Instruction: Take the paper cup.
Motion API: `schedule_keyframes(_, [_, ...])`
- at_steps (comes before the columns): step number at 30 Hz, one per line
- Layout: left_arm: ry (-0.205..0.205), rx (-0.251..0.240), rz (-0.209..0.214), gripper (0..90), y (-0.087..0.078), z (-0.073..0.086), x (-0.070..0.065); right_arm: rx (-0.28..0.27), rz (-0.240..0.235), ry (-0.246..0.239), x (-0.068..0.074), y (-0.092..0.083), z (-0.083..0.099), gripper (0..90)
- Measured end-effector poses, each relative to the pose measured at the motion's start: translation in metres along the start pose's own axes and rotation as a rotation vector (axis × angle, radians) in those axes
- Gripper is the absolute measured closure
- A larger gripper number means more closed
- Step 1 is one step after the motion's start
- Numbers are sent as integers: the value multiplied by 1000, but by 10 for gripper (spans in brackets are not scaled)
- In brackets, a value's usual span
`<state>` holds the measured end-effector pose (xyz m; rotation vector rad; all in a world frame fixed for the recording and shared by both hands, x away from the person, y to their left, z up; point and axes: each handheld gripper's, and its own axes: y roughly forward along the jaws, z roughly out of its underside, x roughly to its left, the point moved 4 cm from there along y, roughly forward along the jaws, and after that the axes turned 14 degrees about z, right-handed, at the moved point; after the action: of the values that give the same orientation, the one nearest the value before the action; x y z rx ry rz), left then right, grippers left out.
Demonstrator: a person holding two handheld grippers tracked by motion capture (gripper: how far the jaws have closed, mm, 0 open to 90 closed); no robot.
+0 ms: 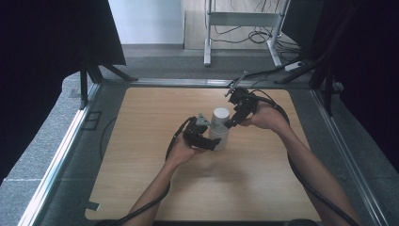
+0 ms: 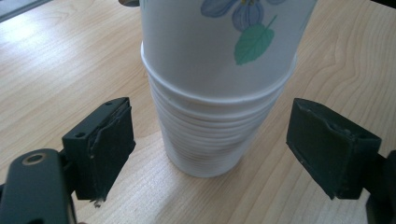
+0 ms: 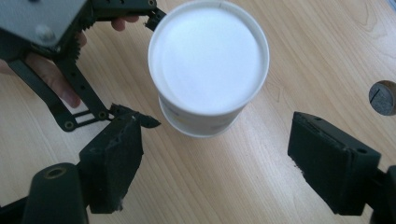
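A stack of white paper cups (image 1: 219,126) stands upside down near the middle of the wooden table (image 1: 141,179). The outermost cup carries a blue flower print (image 2: 243,11), and several rims (image 2: 210,126) show beneath it. My left gripper (image 1: 212,141) is open, with its jaws either side of the stack's lower part (image 2: 210,149), apart from it. My right gripper (image 1: 234,118) is open beside the stack's top and looks down on the flat white cup base (image 3: 208,56). Its jaws (image 3: 215,163) hold nothing. The left gripper (image 3: 146,67) also straddles the stack in the right gripper view.
A small dark round disc (image 3: 382,97) sits in the tabletop to the right of the stack. Metal rails (image 1: 61,150) and grey carpet border the table. Black screens stand at both sides. A desk frame with cables (image 1: 244,28) is beyond the far edge.
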<state>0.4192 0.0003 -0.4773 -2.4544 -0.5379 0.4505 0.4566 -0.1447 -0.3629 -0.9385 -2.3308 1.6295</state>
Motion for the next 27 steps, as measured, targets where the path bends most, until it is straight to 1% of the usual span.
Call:
schedule_keyframes(1, [-1,-4,1,150,0,0,0,4,-3,2,0,0,-2,189])
schedule_keyframes(7, [-2,-15,-1,156,2,-2,0,19,-8,-18,1,2,-11,209])
schedule_keyframes(8, [-2,-16,0,161,3,-2,0,25,-7,-22,1,2,-15,216])
schedule_keyframes(12, [-3,-23,4,177,4,-3,0,33,-6,-28,1,2,-19,223])
schedule_keyframes(14, [-4,-28,4,186,5,-4,0,52,-10,-40,2,4,-24,231])
schedule_keyframes(16, [-5,-30,3,187,6,-4,0,55,-10,-47,1,4,-25,233])
schedule_keyframes(19, [-9,-36,5,199,7,-5,1,76,-11,-53,1,5,-30,246])
schedule_keyframes(23, [-1,-43,4,227,7,-5,-1,102,-10,-57,1,6,-36,262])
schedule_keyframes(27, [-2,-42,3,235,7,-6,-1,116,-20,-74,1,6,-42,293])
